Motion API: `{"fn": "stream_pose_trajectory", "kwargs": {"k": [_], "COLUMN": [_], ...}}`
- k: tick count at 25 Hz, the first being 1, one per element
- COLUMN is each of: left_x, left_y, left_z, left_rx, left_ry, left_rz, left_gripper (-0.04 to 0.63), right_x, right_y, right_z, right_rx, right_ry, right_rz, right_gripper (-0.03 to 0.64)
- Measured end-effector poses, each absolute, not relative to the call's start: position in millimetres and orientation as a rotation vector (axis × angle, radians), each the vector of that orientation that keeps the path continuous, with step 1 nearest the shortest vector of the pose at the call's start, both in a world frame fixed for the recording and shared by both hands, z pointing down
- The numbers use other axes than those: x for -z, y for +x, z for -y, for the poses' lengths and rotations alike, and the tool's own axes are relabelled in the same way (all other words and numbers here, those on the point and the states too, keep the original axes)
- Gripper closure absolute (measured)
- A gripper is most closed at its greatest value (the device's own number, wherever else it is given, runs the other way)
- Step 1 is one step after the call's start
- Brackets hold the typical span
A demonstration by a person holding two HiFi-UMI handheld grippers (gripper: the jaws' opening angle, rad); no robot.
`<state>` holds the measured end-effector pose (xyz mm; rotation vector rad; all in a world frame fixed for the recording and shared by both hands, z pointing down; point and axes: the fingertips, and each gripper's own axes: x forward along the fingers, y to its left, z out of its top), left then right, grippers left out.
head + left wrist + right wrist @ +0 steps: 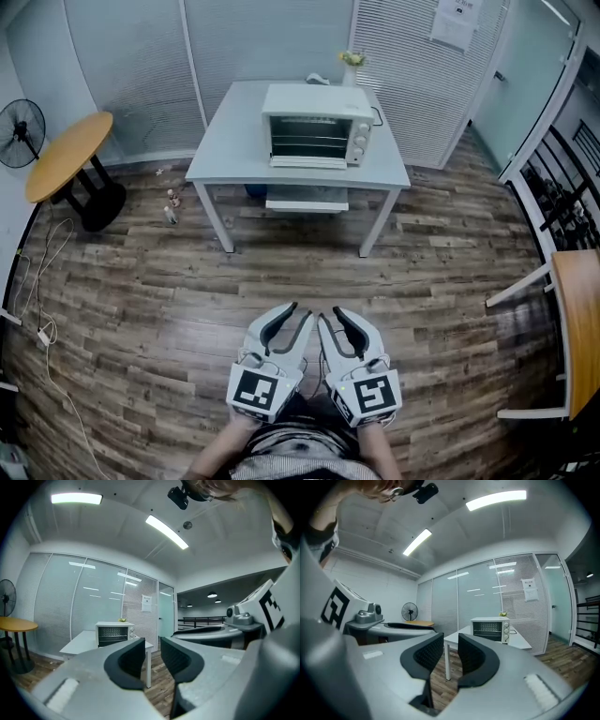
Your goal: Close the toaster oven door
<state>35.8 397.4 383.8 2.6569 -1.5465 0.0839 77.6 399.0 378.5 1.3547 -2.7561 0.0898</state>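
The toaster oven [317, 122] stands at the back of the white table [234, 141]. Its door [307, 162] is folded down toward the table's front edge. Well apart from the table, low over the wooden floor [141, 281], the left gripper [296, 311] and right gripper [332, 315] hang side by side. Each has its jaws a little apart, with nothing between them.

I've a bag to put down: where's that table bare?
The table is bare left of the toaster oven, out to its left edge; a narrow strip right of the oven is free. Crowded: the back right corner, with a flower vase.
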Motion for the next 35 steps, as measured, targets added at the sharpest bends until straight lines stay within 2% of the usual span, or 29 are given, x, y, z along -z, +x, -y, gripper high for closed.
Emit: {"fn": "stream_pose_trajectory", "kwargs": {"k": [18,35], "left_x": [-393,-388], "left_y": [27,8], "left_z": [-382,-243], "left_rx": [-0.107,-0.119], "left_ry": [2.621,2.609], "left_rz": [1.551,1.59], "left_gripper": [0.499,0.499], "right_x": [-384,-375], "right_y": [72,46], "right_z": [-379,-245], "right_rx": [-0.123,-0.117], "right_ry": [1.327,1.227], "right_rz": [2.765,2.807], "right_gripper": [0.525,0.534]}}
